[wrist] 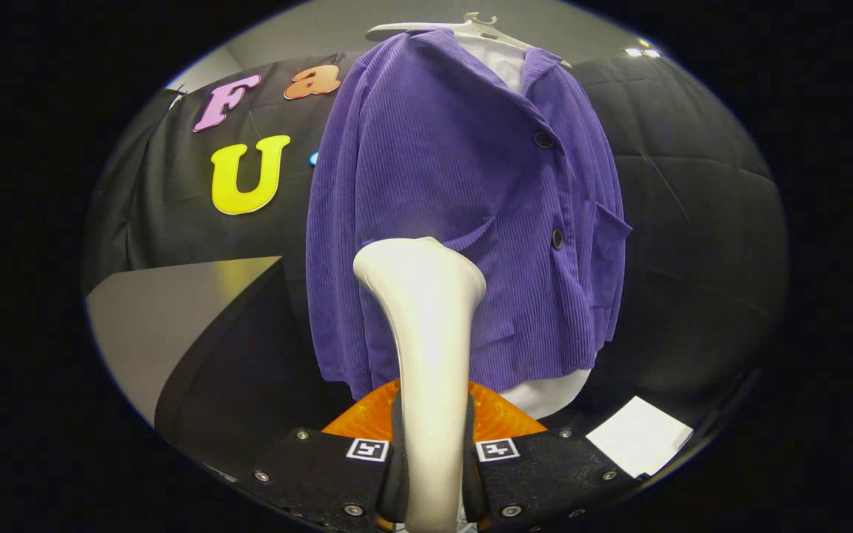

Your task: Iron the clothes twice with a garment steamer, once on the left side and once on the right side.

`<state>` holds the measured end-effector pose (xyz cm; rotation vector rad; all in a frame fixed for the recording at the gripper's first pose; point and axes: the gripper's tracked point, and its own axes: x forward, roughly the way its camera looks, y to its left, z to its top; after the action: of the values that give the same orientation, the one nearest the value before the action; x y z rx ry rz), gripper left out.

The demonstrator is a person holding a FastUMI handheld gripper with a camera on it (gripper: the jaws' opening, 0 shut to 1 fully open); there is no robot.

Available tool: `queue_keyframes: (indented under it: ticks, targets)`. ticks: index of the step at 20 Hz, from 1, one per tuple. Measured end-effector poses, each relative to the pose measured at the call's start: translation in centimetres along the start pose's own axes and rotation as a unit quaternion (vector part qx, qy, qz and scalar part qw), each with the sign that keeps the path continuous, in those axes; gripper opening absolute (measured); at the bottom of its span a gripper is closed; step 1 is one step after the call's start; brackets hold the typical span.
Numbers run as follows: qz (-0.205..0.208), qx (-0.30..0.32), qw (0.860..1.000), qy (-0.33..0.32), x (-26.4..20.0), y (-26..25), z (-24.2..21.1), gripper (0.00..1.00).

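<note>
Clamping both fingers on the smooth, glossy steamer (426, 333), the gripper (432, 451) is aiming its flared head at a ribbed corduroy jacket (441, 185) hanging on a hanger (463, 26).

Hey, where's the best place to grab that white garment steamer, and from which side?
Grip the garment steamer on its narrow neck, below the flared head, coming from behind so the head faces the purple jacket. The neck is slim and straight enough for two fingers; the head widens and would likely slip. The claw is shut on it there, one finger on each side.
</note>
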<state>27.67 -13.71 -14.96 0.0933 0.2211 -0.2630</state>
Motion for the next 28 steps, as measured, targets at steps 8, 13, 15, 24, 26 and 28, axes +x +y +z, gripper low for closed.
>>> queue_keyframes:
  ticks: [8,13,15,24,26,28]
  targets:
    - [-0.014,0.015,0.999,0.035,0.4,-0.3,-4.2,0.28]
    - [-0.02,0.025,0.998,0.044,0.0,-0.7,-5.7,0.28]
    - [-0.029,0.029,0.998,0.041,-0.3,-1.2,-5.8,0.28]
    - [-0.056,0.038,0.996,0.056,-4.5,-1.6,-8.7,0.28]
    - [-0.07,0.033,0.996,0.05,-5.9,-2.1,-9.2,0.28]
    - [-0.083,0.04,0.995,0.045,-7.2,-2.4,-9.3,0.28]
